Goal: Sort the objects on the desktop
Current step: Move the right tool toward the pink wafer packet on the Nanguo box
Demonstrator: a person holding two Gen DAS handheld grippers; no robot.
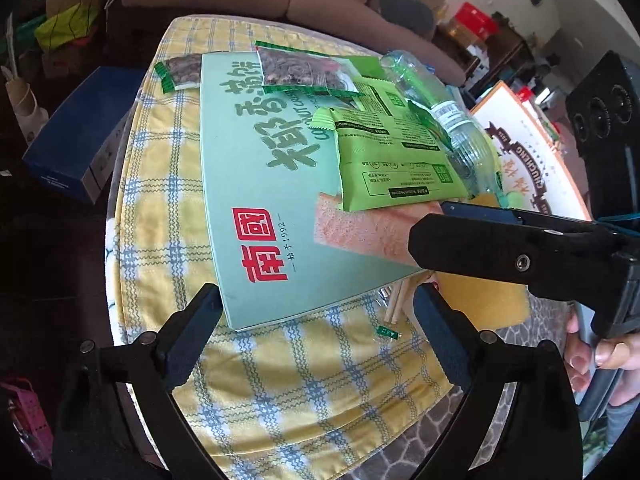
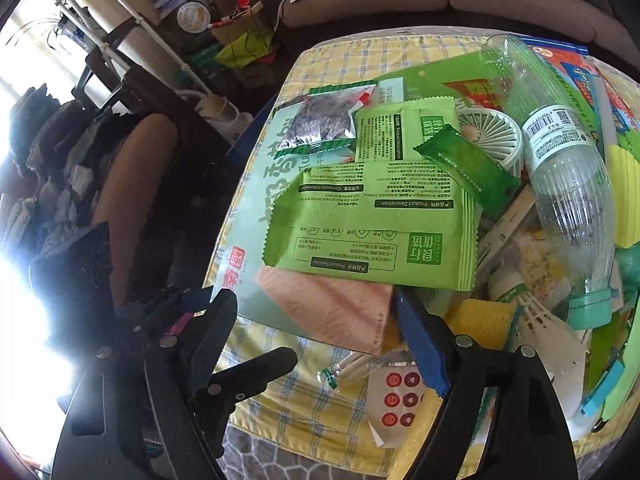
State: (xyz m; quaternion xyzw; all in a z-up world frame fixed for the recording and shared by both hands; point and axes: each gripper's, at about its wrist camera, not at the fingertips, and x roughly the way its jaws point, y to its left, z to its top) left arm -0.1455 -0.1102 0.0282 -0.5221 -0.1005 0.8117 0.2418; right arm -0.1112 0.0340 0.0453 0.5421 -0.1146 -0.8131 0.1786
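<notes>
A pale green flat box (image 1: 256, 184) with red and green characters lies on the yellow plaid tablecloth (image 1: 160, 240). My left gripper (image 1: 316, 300) is open, its fingers either side of the box's near corner without touching it. A pink sponge (image 2: 332, 304) rests on the box, partly under a bright green snack packet (image 2: 372, 232). My right gripper (image 2: 316, 300) is open, with the pink sponge between its fingertips and no firm press visible. In the left wrist view, the right gripper (image 1: 430, 222) comes in from the right at the sponge (image 1: 360, 232).
A clear plastic bottle (image 2: 568, 184), a small white fan (image 2: 492, 136), a yellow sponge (image 2: 484, 316), wrapped chopsticks (image 2: 360, 364) and a shuttlecock (image 2: 548, 332) crowd the right side. A packet of dark dried food (image 1: 304, 68) lies at the box's far end. A blue box (image 1: 76, 140) sits off the table's left edge.
</notes>
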